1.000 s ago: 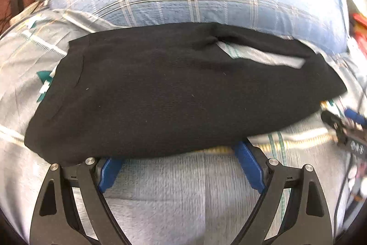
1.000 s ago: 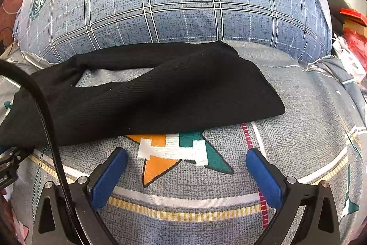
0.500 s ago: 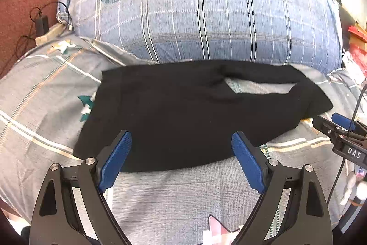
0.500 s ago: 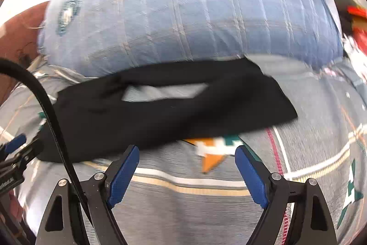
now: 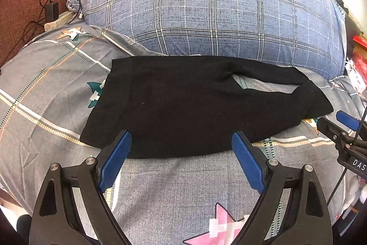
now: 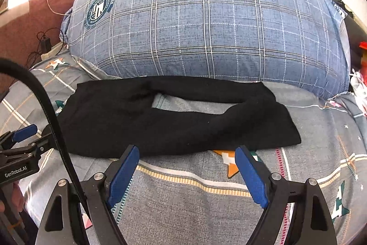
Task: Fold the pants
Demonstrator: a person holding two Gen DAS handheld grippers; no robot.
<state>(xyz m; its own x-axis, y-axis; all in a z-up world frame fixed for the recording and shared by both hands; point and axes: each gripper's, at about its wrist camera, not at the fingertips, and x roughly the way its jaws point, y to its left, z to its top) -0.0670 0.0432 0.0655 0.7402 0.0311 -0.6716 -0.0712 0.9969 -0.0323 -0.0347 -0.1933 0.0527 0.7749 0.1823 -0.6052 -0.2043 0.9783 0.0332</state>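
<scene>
Jaws: both spread and empty; I have the left gripper (image 5: 181, 161) and right gripper (image 6: 187, 172) near the pants' (image 5: 195, 107) front edge.
Pants: folded, lying against the pillow (image 5: 218, 10).
Risk: the right-hand gap between layers could drag open if I snag it.

Black knit pants (image 5: 183, 111), folded over into a long flat band. Spread crosswise on the grey patterned bed sheet (image 5: 45, 88), far edge touching the foot of the blue plaid pillow (image 5: 206, 15). Broad and smooth at the left end, narrower toward the right, where the two legs part and leave a slim gap showing the sheet. Lying limp, free of any grip, near edge gently curved.
</scene>
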